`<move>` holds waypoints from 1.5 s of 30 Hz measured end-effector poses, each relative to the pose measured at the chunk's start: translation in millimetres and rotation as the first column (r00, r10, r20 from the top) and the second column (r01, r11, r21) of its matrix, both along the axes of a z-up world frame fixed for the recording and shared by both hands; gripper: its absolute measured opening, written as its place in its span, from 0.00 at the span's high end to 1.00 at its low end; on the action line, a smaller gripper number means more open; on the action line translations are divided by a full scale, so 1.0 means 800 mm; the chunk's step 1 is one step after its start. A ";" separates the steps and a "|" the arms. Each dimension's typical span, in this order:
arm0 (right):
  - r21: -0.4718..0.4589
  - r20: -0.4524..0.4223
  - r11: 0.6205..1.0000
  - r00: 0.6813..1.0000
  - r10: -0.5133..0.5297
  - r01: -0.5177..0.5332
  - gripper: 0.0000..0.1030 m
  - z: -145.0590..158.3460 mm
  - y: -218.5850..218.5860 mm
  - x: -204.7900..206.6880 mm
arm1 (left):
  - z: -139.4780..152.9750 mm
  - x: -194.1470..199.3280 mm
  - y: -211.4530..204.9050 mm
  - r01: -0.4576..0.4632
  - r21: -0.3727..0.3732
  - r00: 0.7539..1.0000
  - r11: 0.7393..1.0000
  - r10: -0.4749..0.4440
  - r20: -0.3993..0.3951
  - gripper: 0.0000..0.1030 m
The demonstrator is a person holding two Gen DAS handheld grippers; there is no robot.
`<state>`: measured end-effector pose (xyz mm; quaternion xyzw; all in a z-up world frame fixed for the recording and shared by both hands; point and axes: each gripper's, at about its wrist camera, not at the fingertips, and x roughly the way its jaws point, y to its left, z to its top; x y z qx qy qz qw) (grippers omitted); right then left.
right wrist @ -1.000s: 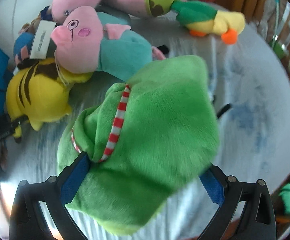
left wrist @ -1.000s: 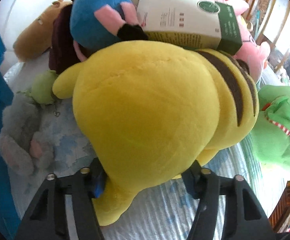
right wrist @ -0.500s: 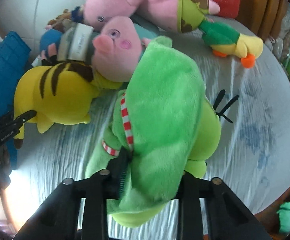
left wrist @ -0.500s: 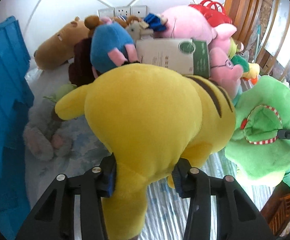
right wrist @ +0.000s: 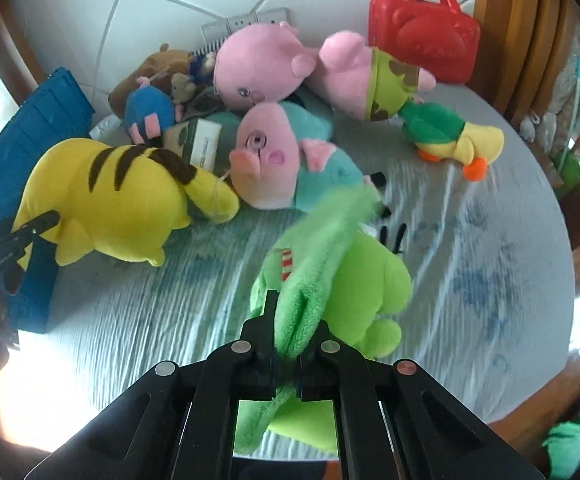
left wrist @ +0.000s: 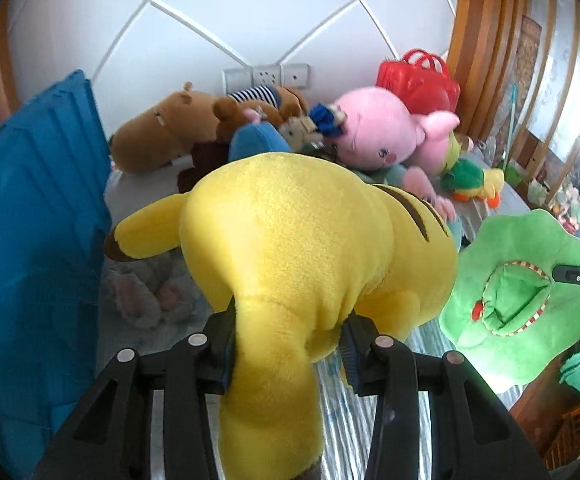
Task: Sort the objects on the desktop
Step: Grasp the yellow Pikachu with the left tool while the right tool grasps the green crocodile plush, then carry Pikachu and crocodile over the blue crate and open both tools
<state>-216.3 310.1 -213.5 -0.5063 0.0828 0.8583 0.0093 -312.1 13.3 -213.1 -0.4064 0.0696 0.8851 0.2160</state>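
A yellow plush toy with brown stripes hangs off the cloth in the left wrist view. My left gripper pinches its lower body near the tail, and its jaws are closing on it. From the right wrist view the same yellow toy is at the left. A green plush toy with a red-and-white trim hangs from my right gripper, which is shut on a fold of its fabric. In the left wrist view the green toy is at the right.
A blue crate stands at the left. Against the wall lie a pink pig, a brown plush, a red toy case, a duck, a teal-bodied pig and a carton. A grey plush lies by the crate.
Both grippers have risen, lifting their toys off the cloth. The right gripper went from wide around the green toy to shut on a fold of it. The left jaws narrowed on the yellow toy.
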 end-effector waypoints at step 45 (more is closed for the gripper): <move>0.125 -0.427 0.871 0.766 0.480 -0.475 0.96 0.333 -0.327 -0.138 | 0.291 0.043 -0.388 -0.449 0.145 0.817 0.882 0.471 -0.332 0.62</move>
